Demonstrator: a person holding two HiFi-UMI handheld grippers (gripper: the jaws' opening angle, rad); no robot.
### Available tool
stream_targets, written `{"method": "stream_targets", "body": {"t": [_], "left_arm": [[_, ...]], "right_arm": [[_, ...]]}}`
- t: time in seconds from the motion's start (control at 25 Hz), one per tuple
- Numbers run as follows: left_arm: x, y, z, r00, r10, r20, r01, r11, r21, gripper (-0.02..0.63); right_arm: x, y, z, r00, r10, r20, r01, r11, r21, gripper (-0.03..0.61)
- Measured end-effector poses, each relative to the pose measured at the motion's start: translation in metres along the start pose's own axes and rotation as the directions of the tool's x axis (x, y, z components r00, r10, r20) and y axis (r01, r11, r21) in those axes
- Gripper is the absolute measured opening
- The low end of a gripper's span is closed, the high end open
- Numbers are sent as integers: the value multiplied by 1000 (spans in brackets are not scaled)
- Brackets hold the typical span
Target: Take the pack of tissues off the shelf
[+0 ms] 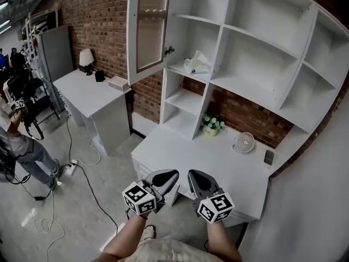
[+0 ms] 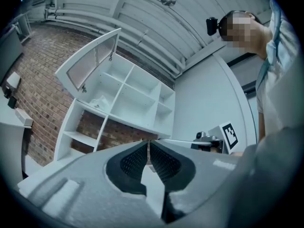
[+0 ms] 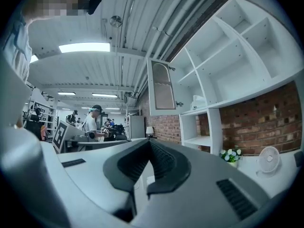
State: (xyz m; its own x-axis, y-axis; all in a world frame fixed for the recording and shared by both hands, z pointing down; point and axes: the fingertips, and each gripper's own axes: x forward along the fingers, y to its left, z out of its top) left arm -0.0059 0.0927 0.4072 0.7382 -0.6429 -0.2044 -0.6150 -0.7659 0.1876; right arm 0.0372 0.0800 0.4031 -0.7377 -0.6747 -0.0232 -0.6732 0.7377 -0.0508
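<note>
We hold both grippers low in the middle of the head view, close to the body and over the near edge of the desk (image 1: pixel 180 152). The left gripper (image 1: pixel 166 178) has its jaws pressed together with nothing between them. The right gripper (image 1: pixel 199 180) is the same, tips meeting and empty.

The tissues (image 1: pixel 196 64) lie in the upper middle of that view, on a shelf (image 1: pixel 188 72) in the left column of the white unit. They sit just right of the open door (image 1: pixel 148 29) and well apart from either gripper. The reach has not begun.

To do it well, we judge that one gripper should go and that its jaws must spread before it arrives. The right one looks the better choice, since it comes in on the side away from the door. We raise it over the flowers (image 1: pixel 212 124) and fan (image 1: pixel 244 142) rather than across them, then enter the compartment level.

The pack looks soft, with a loose sheet standing up from its top. We would pinch the body of the pack, not that sheet, or only a tissue may come away. Close gently, lift a little off the board, and draw straight back towards us, clear of the door and the upright.
</note>
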Motion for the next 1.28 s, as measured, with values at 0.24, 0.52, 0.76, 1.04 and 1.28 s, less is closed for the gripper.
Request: {"method": "stream_targets", "body": {"t": [0.24,0.52,0.76,1.04,1.28], "left_arm": [[7,24,3,1000,-15,0,15,1000,-3,9],[3,71,11,1000,-15,-3,15,1000,-8,9],[5,108,14,999,-42,-2,42,999,-26,9],[-4,140,14,998,-62,-10,61,997,-47,11],[-7,159,11,998,-59,-12,58,996,-73,11]], "right_arm": [[29,-8,-1,1000,3,-1,-3,1000,-3,15],[70,-8,-5,1000,23,21,-23,1000,16,23],[106,-15,-16,1000,-4,-3,4,1000,2,23],[137,-10,-25,999,-22,-31,21,999,-27,35],[156,-12,-33,998,-24,-59,23,1000,-14,58]]}}
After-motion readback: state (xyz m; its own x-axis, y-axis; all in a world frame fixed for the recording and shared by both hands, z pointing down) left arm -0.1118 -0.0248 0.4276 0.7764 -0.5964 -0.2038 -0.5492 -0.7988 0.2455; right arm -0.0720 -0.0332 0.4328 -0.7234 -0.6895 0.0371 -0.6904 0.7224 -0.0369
